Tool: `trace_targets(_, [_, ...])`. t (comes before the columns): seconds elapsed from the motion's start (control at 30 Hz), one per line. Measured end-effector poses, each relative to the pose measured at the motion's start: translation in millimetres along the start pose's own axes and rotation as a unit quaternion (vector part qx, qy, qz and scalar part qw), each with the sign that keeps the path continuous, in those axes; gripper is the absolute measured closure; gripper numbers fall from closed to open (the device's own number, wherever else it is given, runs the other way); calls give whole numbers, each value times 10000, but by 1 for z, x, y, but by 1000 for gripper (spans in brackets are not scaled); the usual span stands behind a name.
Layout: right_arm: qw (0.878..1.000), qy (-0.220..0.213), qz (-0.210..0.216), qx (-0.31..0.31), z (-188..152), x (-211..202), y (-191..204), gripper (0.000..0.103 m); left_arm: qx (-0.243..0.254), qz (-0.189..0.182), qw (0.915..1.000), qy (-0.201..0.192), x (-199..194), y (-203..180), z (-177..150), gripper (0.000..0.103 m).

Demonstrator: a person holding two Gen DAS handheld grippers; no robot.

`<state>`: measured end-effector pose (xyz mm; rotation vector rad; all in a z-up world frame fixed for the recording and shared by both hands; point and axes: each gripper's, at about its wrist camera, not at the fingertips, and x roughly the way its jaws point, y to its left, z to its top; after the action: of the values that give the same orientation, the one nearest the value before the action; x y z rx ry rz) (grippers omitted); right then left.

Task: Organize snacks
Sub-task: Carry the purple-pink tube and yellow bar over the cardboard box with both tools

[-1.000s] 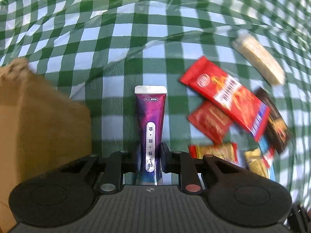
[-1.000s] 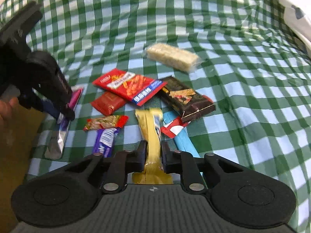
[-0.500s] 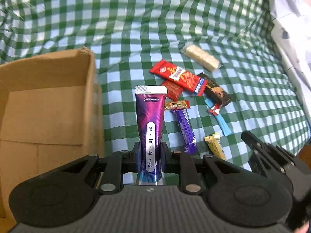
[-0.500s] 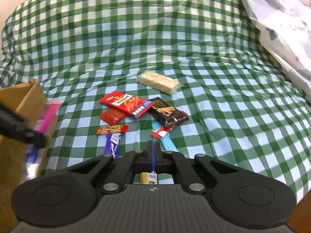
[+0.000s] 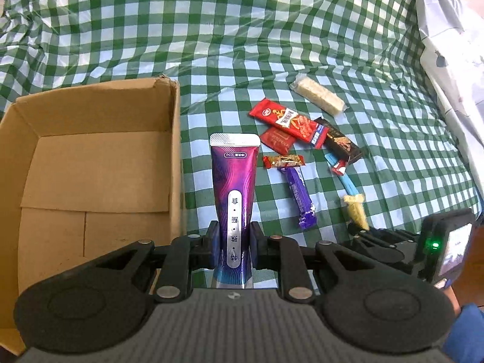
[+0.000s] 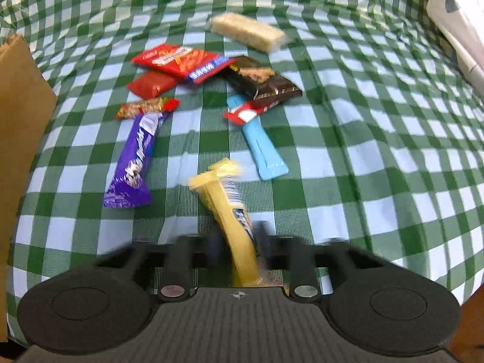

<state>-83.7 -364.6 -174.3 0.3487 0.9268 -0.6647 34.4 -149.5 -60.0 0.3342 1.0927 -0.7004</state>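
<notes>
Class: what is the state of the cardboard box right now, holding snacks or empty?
Empty as far as visible: the cardboard box shows only bare floor and walls; its near corner is hidden behind the left gripper.

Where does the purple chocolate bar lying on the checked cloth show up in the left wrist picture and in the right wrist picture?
Left wrist: the purple chocolate bar lies right of centre, just right of the held purple tube.
Right wrist: it lies left of centre, left of the held yellow bar.
Shared landmark: the small red and gold candy sits at the bar's far end in both views.
</notes>
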Motion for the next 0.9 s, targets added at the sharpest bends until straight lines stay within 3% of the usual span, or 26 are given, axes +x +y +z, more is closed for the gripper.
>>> trace_targets(0.2, [9958,-803,169,395,-13,-79,-1,90,-154,-83,9994,-285,-52,21,-22,81])
trace_targets(0.37, [9899,-1205,738,118,-40,-157,33,90,-249,250,9974,-622,-102,50,-62,81])
trace_targets(0.67, [9679,-1405,1873,-918,-88,-249,146,90,-840,644,9919,-696,-160,123,-152,81])
trace_targets(0.9, [9556,-1393,2000,-1654,-124,-285,202,90,-1180,687,9864,-913,-190,160,-197,81])
